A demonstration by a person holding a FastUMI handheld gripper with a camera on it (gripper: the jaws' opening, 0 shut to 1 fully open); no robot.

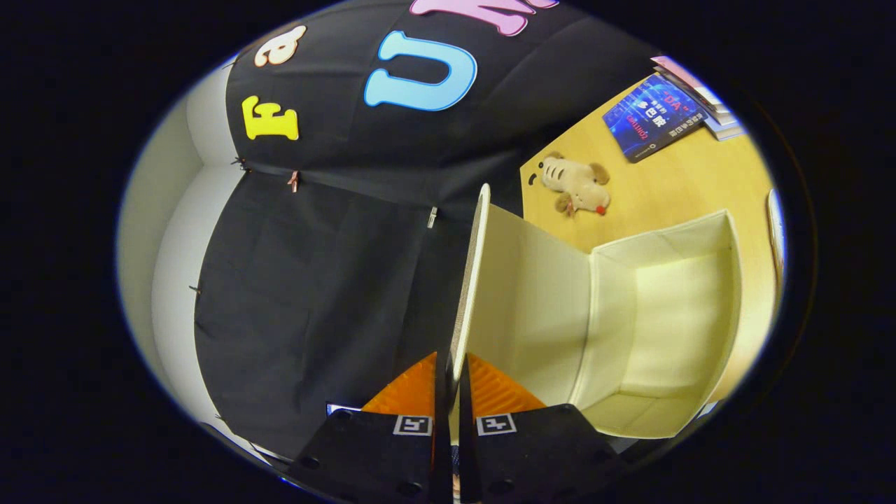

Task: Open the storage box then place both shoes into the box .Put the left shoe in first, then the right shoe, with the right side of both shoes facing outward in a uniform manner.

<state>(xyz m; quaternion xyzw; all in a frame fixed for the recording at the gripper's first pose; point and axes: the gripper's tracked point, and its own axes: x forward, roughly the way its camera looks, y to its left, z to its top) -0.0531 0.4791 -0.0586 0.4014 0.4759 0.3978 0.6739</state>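
My claw is nearly closed, with both fingers pinching the thin edge of the box lid, one on each face. The lid runs straight ahead of the fingers, raised on edge, so the storage box stands open beside it. I can see into the pale fabric interior, and there is nothing in it. The box sits on the yellow counter, with a small plush toy beyond it and a couple of books farther off. I cannot see either shoe from here.

The main risk, as I judge it, is the grip itself. I hold only a narrow strip of a stiff flap, so if I twist my wrist or pull sideways the lid could slip out and drop back over the opening. If I push too far back, the light fabric box may tip or slide across the counter towards the toy, since nothing weighs it down. Letting go too soon carries its own danger: I cannot tell whether the lid would stay folded back unaided, so it might swing shut. Later, mixing up the shoe order or their facing would spoil the job.
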